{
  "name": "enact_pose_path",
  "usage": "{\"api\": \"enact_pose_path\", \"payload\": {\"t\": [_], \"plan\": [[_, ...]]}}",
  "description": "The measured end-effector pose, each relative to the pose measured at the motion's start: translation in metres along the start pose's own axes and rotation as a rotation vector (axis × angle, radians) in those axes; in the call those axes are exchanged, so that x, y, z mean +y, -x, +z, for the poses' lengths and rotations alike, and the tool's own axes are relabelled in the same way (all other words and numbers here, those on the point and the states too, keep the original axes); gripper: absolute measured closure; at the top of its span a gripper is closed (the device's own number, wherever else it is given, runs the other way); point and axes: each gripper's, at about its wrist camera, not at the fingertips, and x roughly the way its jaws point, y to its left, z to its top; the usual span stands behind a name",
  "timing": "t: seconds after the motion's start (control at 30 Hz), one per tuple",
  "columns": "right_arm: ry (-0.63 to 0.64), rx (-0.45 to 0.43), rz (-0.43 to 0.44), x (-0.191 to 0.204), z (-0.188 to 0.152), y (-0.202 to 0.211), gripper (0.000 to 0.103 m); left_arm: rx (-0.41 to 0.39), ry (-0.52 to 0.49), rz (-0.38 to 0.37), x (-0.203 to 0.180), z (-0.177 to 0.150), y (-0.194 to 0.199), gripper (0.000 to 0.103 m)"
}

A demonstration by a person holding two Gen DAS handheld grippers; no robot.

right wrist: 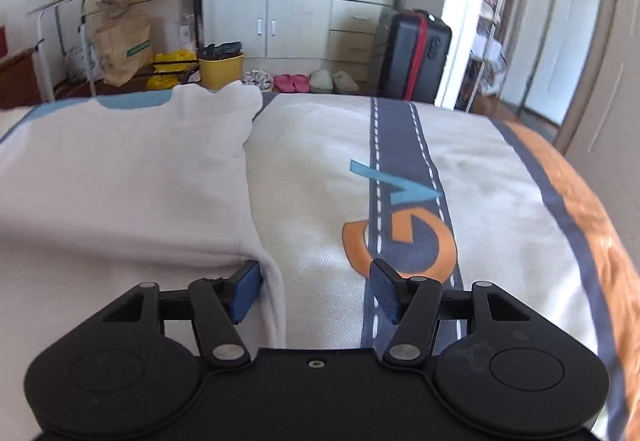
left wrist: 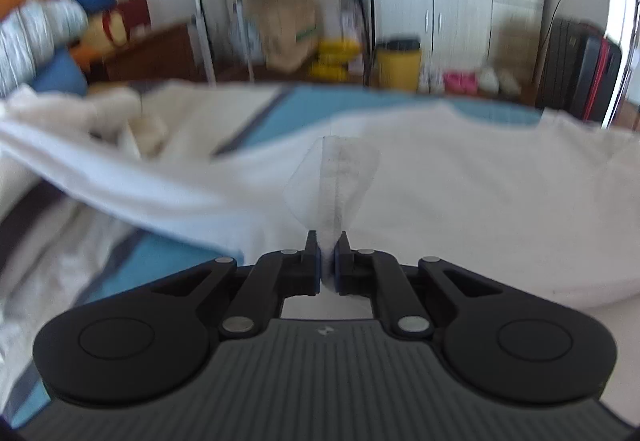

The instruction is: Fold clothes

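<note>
Two grippers work over a white T-shirt [right wrist: 120,181] that lies spread on the bed [right wrist: 320,169], on a cream cover with a dark blue stripe and an orange and blue print. The left gripper [left wrist: 328,261] has its jaws closed tight on a fold of the shirt's hem, and the white cloth stands up in a pinched ridge between its blue pads [left wrist: 318,265]. From there the shirt stretches away to the left, lifted a little off the cover. The right gripper [right wrist: 314,291] hangs at the shirt's right edge with its jaws standing wide apart; the left pad touches the shirt's side seam, the right pad sits over the printed stripe, and nothing is gripped.
</note>
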Motion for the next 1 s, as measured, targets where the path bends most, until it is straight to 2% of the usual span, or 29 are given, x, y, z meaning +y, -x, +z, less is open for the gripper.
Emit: {"api": "enact_pose_path", "payload": {"t": [0.07, 0.13, 0.27, 0.33, 0.4, 0.47, 0.53, 0.57, 0.6, 0.63, 0.67, 0.73, 0.8, 0.87, 0.93, 1.0], "plan": [[0.027, -0.004, -0.009, 0.003, 0.000, 0.000, 0.039, 0.027, -0.025, 0.016, -0.003, -0.005, -0.009, 0.097], [0.065, -0.030, 0.002, 0.007, -0.001, 0.002, 0.039, -0.001, -0.037, 0.021, -0.005, -0.005, -0.006, 0.097], [0.087, -0.080, 0.119, 0.016, 0.000, 0.007, 0.039, -0.125, 0.006, -0.006, 0.003, 0.006, 0.016, 0.097], [0.164, -0.072, 0.128, 0.030, 0.000, 0.000, 0.039, -0.196, 0.048, -0.009, 0.010, 0.011, 0.028, 0.097], [0.249, -0.070, 0.110, 0.045, 0.000, -0.009, 0.039, -0.227, 0.066, -0.002, 0.015, 0.013, 0.033, 0.097], [0.281, -0.087, 0.084, 0.052, 0.002, -0.020, 0.041, -0.203, 0.073, -0.010, 0.016, 0.012, 0.030, 0.097], [0.270, -0.077, 0.071, 0.052, 0.009, -0.029, 0.059, -0.127, 0.081, -0.028, 0.016, 0.007, 0.016, 0.097], [0.270, -0.088, 0.054, 0.053, 0.012, -0.028, 0.064, -0.075, 0.082, -0.037, 0.015, 0.003, 0.007, 0.097], [0.268, -0.120, 0.028, 0.054, 0.014, -0.023, 0.075, -0.020, 0.081, -0.044, 0.014, 0.000, -0.002, 0.097], [0.271, -0.175, -0.006, 0.055, 0.015, -0.013, 0.078, 0.040, 0.073, -0.053, 0.011, -0.003, -0.011, 0.096], [0.294, -0.230, -0.052, 0.057, 0.015, -0.004, 0.078, 0.093, 0.069, -0.068, 0.008, -0.007, -0.019, 0.096], [0.361, -0.286, -0.150, 0.061, 0.011, 0.006, 0.077, 0.125, 0.036, -0.058, -0.001, -0.014, -0.024, 0.096], [0.320, -0.171, -0.126, 0.053, 0.011, -0.006, 0.077, 0.093, -0.032, -0.002, -0.011, -0.016, -0.023, 0.093], [0.196, -0.055, -0.058, 0.036, 0.009, -0.023, 0.077, 0.058, -0.047, 0.039, -0.011, -0.014, -0.020, 0.090], [0.118, -0.041, -0.038, 0.024, 0.010, -0.029, 0.064, 0.034, -0.002, 0.046, -0.002, -0.011, -0.017, 0.089], [0.124, -0.064, -0.068, 0.024, 0.015, -0.025, 0.065, 0.017, 0.038, 0.042, 0.010, -0.007, -0.017, 0.089]]}}
